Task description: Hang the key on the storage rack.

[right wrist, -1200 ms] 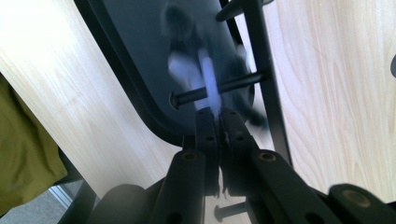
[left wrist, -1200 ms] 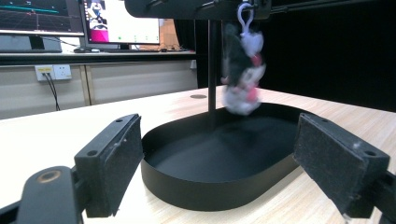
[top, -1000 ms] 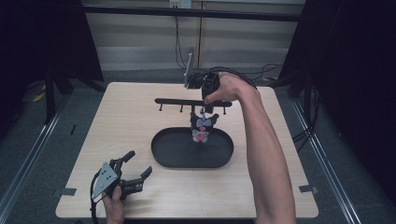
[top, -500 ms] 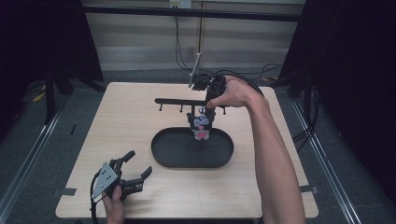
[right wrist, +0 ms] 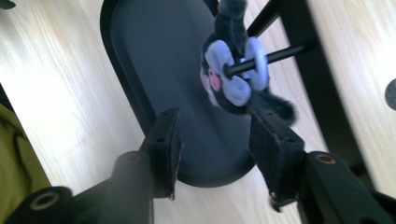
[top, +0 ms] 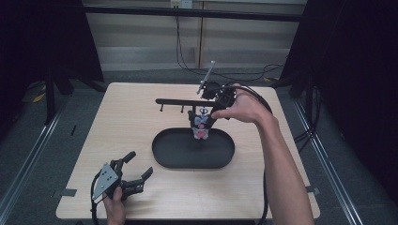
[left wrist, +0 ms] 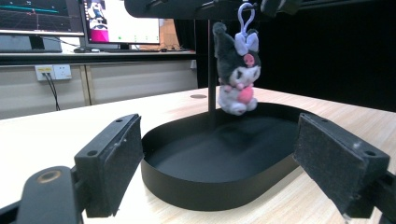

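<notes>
A small plush keychain (left wrist: 236, 70), dark-eared with a lilac bow and pink belly, hangs by its lilac clip from the black rack (top: 187, 101), dangling just over the far part of the oval black tray (top: 164, 157). The person's right arm stretches forward across the table (top: 131, 122), hand (top: 244, 107) raised by the rack. The right gripper (right wrist: 212, 140) points down behind the toy, its 2 jaws apart, holding nothing; 1 fingertip (right wrist: 271, 140) sits just beside a dark ear. The left gripper (top: 133, 168) sits low at the near left corner, jaws spread wide, empty, facing the tray.
</notes>
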A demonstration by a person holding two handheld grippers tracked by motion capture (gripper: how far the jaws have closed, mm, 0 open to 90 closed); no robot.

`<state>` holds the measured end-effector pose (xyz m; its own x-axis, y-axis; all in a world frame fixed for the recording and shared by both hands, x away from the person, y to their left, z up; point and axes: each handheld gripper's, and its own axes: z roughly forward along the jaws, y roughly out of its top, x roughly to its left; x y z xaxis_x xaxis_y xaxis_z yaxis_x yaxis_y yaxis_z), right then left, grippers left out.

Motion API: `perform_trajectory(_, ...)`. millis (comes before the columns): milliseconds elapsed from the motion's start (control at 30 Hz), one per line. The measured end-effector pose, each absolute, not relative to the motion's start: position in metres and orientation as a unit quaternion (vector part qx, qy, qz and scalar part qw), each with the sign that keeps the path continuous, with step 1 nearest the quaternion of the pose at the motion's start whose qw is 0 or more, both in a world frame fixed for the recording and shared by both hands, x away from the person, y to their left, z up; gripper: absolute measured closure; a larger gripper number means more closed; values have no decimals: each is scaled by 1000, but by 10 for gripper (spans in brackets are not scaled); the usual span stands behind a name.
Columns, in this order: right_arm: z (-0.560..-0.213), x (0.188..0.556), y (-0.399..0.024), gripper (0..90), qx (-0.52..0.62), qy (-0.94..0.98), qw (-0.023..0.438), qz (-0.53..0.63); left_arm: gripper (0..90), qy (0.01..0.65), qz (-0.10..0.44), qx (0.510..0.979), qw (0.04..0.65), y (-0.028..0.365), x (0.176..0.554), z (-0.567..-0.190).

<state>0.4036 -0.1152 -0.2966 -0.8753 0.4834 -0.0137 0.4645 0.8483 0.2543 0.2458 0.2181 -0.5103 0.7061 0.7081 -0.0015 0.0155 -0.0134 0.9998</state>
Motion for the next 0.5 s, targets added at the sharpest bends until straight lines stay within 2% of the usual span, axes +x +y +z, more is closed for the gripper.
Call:
perform_trajectory(133,-303,394,-120,522,243,956,41,159,155,274,268,660,646,218,246,-510)
perform_trajectory(500,-332,362,-136,418,249,943,38,216,155,274,267,660,646,218,246,-510)
